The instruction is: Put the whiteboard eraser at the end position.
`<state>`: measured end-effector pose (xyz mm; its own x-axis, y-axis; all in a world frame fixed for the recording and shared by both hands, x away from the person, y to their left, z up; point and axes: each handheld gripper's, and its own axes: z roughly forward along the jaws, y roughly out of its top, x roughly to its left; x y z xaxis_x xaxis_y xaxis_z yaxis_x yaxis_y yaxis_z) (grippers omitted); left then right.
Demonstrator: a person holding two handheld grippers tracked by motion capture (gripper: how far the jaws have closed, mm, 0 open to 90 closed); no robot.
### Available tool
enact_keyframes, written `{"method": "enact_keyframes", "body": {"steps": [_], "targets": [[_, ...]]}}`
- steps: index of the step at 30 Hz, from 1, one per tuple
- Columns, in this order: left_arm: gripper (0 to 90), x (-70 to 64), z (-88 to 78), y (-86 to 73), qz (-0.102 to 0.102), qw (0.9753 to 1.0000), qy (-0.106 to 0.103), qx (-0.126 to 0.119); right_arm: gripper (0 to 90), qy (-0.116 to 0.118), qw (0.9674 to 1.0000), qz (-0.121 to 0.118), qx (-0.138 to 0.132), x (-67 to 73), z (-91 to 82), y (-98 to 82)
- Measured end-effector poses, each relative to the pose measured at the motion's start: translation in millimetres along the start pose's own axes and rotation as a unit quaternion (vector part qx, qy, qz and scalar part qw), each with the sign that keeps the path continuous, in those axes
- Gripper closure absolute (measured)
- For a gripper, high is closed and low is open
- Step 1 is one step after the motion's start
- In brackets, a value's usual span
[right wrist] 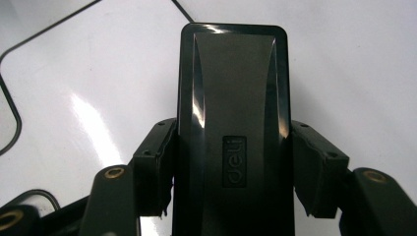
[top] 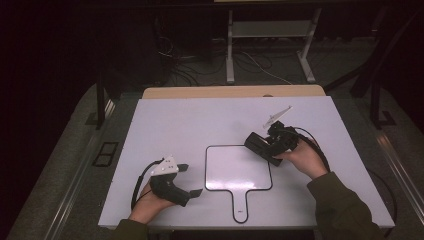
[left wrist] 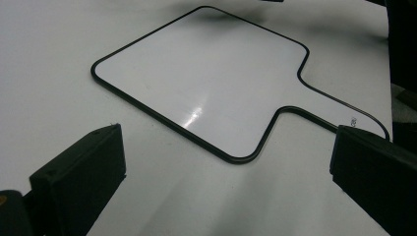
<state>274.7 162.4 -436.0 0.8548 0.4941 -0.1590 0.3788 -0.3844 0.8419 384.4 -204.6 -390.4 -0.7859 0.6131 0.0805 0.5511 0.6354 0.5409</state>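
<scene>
Eraser grabbed, wiping looks yet to start

Right gripper point(top: 261, 146) is clamped on the black deli eraser point(right wrist: 233, 113), just above the handled whiteboard's point(top: 235, 167) upper-right corner; left gripper point(top: 187, 180) sits spread wide, empty, beside its left edge.

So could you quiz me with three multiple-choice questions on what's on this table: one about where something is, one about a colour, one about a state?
1. Where does the small whiteboard lie?
A. between the two grippers
B. on the floor
C. leaning on a wall

2. What colour is the block in the right gripper?
A. red
B. black
C. yellow

3. How is the left gripper?
A. shut on the board
C. open, holding nothing
B. shut on a pen

Key: 1 A, the high view shows it flat on the table between them; 2 B, the right gripper view shows a glossy black block; 3 C, its jaws stand wide apart over bare table.
</scene>
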Motion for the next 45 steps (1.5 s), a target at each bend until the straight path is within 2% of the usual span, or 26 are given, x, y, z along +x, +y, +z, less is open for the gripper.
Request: {"method": "enact_keyframes", "body": {"steps": [15, 26, 40, 45], "targets": [[0.0, -3.1, 0.6, 1.5, 0.004, 1.0, -0.002, 0.001, 38.7, 0.002, 0.9999, 0.002, -0.01, -4.5, -0.5, 18.4], [0.0, -4.8, 2.0, 2.0, 0.012, 0.9999, 0.0, 0.007, 38.6, -0.003, 1.0, 0.006, -0.004, -18.7, 7.3, 42.1], [0.0, -4.8, 2.2, 2.2, 0.015, 0.9999, 0.001, 0.008, 38.6, -0.014, 0.9998, 0.001, 0.013, -41.2, 41.3, 78.2], [0.0, -4.7, 1.6, 2.0, 0.014, 0.9999, 0.0, 0.008, 38.6, -0.008, 0.9998, -0.003, 0.018, -49.4, 57.9, 87.1]]}}
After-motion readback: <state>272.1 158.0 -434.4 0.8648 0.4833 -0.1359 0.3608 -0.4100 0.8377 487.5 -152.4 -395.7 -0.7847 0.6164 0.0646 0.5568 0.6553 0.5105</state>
